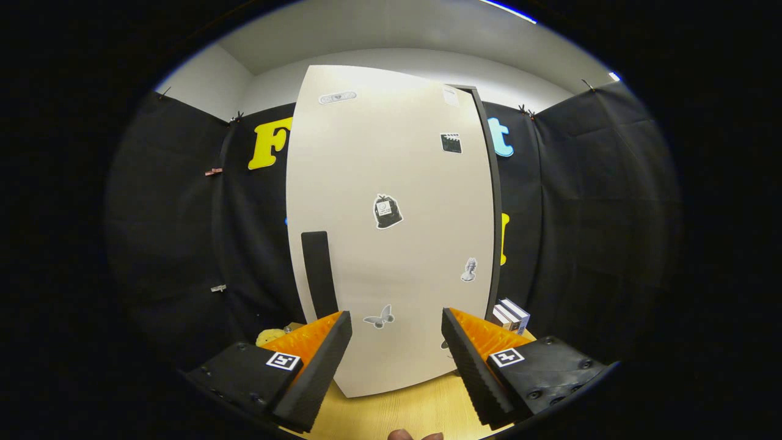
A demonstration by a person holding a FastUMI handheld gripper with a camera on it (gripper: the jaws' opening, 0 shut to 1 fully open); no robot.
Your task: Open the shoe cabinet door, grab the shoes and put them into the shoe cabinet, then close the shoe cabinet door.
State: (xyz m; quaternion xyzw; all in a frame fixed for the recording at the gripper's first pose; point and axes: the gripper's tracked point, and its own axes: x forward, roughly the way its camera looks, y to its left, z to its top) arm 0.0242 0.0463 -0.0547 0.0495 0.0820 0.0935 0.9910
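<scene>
Claw [396, 333] with fingers spread wide and empty faces the tall cream shoe-cabinet door [391, 232] standing shut on the pale wooden desk [397, 412], its upright black handle [319, 272] ahead-left, just beyond the left finger.

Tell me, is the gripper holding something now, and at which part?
Nothing is held. The gripper is open, its fingers spread apart before the closed cabinet door, whose handle is untouched.

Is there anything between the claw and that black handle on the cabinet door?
Nothing visible. The claw is open, its fingers spread in front of the closed door. The black handle sits just above the left finger, with only bare door around it.
</scene>
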